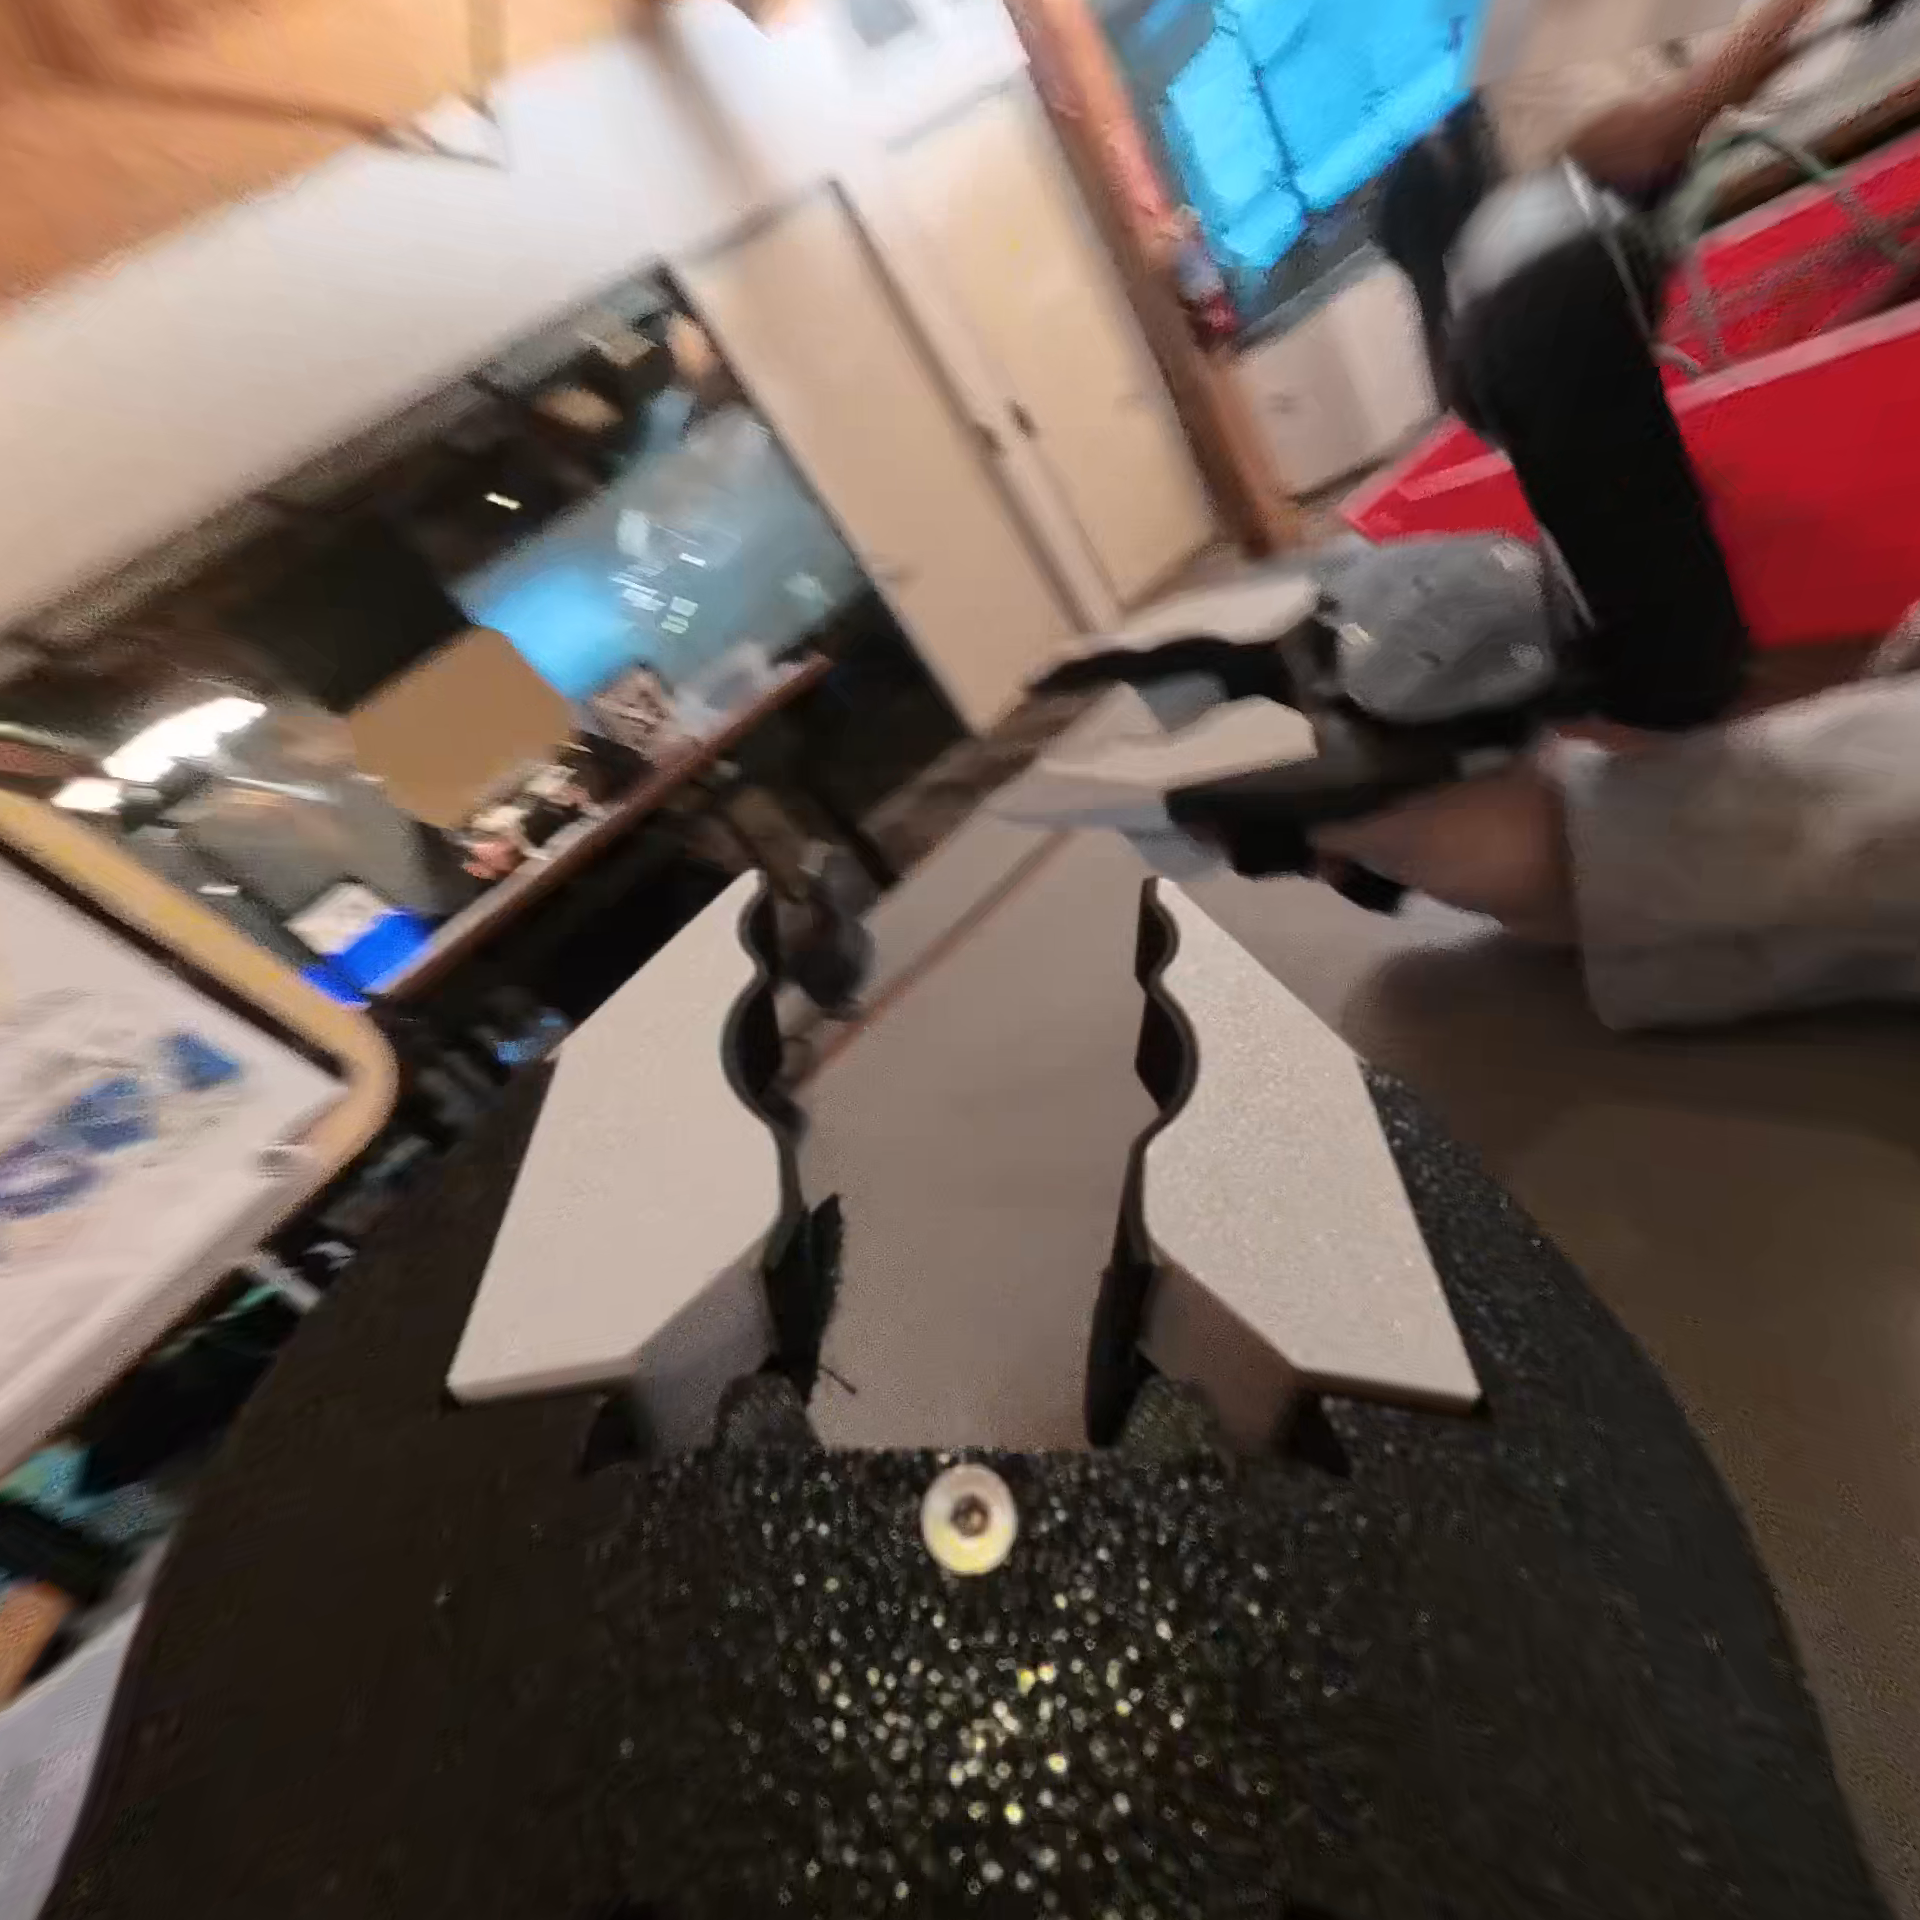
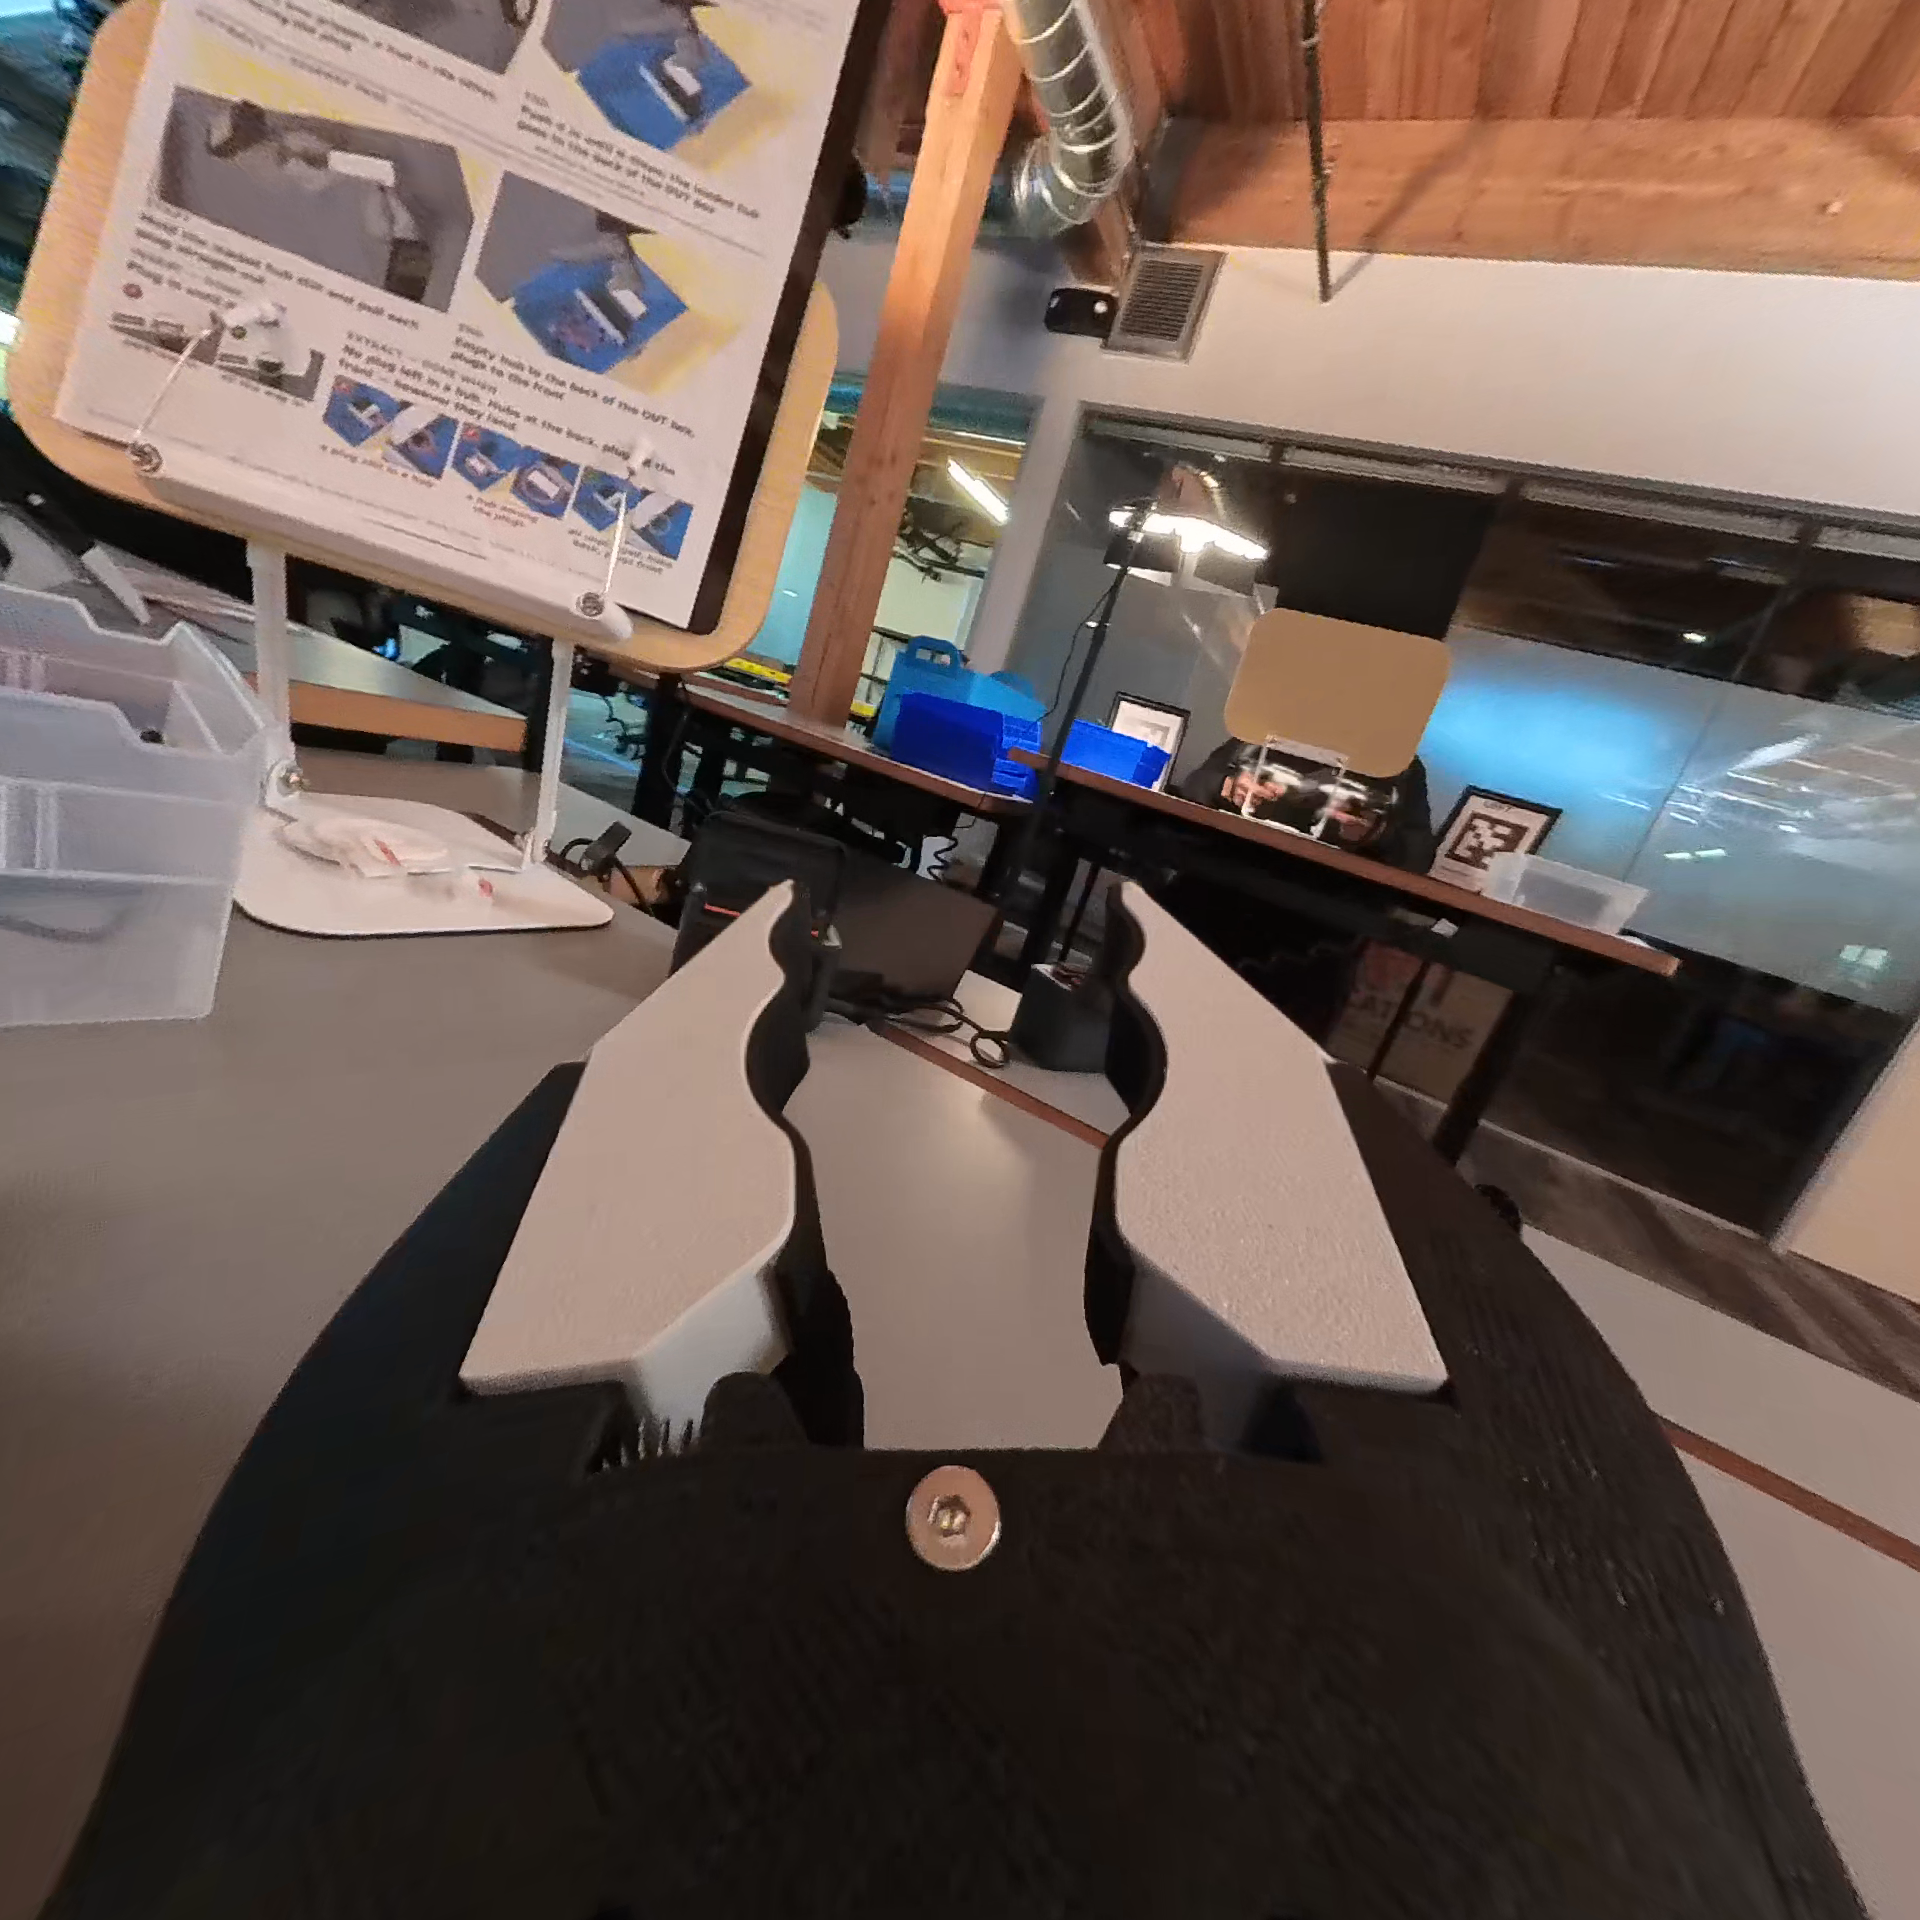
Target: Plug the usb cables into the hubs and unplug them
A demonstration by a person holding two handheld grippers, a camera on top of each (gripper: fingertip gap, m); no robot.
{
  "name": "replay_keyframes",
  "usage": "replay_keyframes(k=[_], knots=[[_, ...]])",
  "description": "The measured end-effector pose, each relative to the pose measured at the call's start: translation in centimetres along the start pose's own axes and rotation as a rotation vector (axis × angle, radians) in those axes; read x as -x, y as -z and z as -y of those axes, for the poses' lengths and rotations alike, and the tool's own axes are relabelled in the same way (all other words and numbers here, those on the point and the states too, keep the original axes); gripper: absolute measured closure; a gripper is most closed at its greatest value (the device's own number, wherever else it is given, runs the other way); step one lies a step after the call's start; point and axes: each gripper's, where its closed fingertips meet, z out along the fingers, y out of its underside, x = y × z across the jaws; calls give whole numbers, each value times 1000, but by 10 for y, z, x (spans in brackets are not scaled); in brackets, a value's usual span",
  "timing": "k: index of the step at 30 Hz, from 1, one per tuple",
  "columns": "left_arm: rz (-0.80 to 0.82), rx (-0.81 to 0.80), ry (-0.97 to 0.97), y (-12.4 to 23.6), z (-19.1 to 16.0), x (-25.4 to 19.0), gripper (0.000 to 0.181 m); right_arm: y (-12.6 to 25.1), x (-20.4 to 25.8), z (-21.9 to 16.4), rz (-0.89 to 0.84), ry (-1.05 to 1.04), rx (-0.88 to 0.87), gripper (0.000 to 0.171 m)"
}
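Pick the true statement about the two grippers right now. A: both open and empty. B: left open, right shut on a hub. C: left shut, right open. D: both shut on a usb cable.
A: the left gripper and the right gripper each show a wide gap between their fingers, with only grey table seen through it.

Warm indoor light is filling both pictures. Motion blur is smearing everything beyond the left gripper, while the right wrist view is staying mostly sharp. Straight lines are bending near the edges.
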Motion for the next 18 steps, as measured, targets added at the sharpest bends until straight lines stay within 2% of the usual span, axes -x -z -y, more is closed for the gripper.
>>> replay_keyframes(k=[1, 4, 6, 9, 11, 14, 16, 18], knots=[[53, -18, 3, 7, 15, 11, 114, 1, -3, 0, -15, -5, -2, 115], [177, -13, 157, 33, 38, 56, 113, 1, -8, 0, -37, -27, -7, 113], [229, 96, 239, 51, 27, 92, 106, 1, -7, 0, -32, -39, -4, 113], [329, 561, 181, 84, -36, 154, 99, 1, -2, 1, -8, -44, -5, 114], [308, 866, 202, 111, -79, 178, 102, 1, 2, 2, 7, -37, -4, 114], [222, 1055, 343, 131, -125, 200, 106, 1, 7, 2, 25, -30, -1, 115], [152, 1179, 559, 149, -154, 199, 109, 1, 7, 1, 29, -28, 4, 115], [69, 1172, 806, 152, -166, 192, 112, 1, 7, 0, 34, -34, 8, 115]])
